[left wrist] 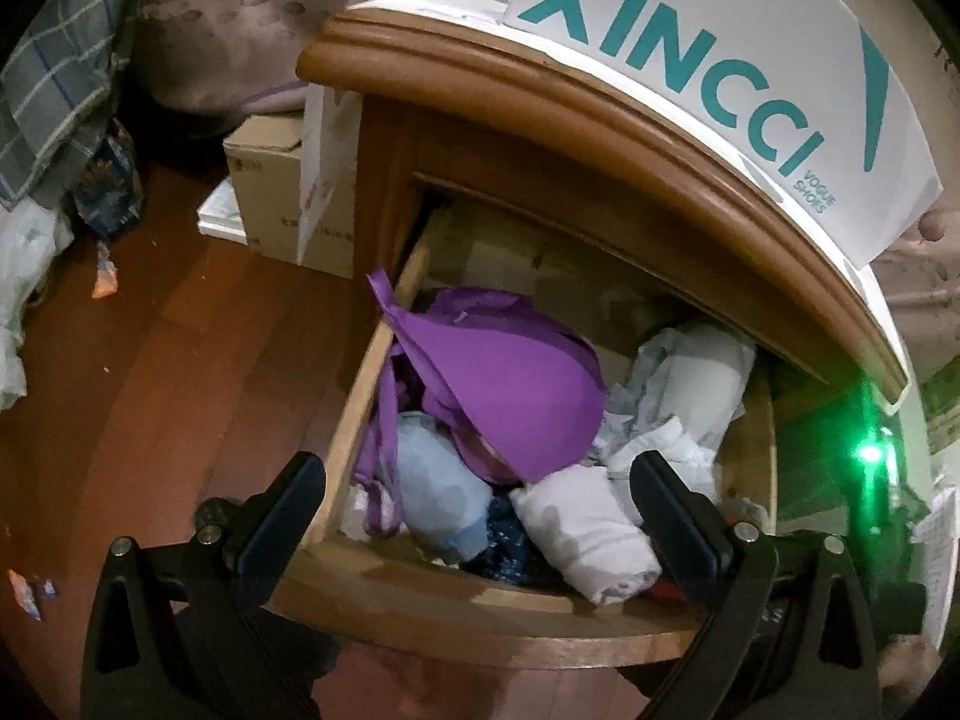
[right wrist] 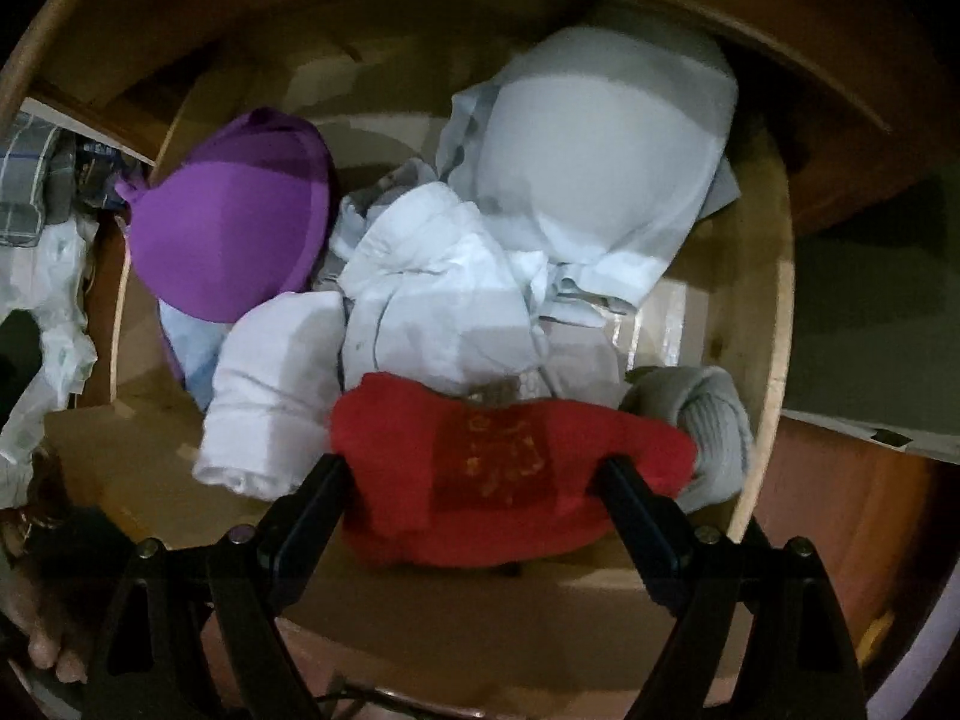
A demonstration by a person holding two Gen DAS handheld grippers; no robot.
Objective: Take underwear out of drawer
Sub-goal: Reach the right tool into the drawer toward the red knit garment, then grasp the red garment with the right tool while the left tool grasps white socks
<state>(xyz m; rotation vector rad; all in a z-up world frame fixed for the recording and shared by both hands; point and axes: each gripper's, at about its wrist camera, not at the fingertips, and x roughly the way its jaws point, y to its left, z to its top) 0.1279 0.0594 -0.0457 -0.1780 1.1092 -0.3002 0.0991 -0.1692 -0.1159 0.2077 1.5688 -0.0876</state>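
Dim bedroom, wood floor (left wrist: pixel 180 360), nightstand drawer (left wrist: pixel 480 618) pulled out. Right claw (right wrist: pixel 474 474) spread wide, straddling a red folded piece (right wrist: pixel 504 474) at the drawer's front. Left claw (left wrist: pixel 480 480) spread, hovering above the drawer. Inside: purple bra (left wrist: pixel 510 390), white roll (left wrist: pixel 588 534), pale bra (right wrist: pixel 600 162), grey socks (right wrist: pixel 714 426).

place: home bedroom — wooden nightstand (left wrist: pixel 600 120) | open drawer (left wrist: pixel 456 606) of underwear (left wrist: pixel 510 384) | bedding (left wrist: pixel 54 72)
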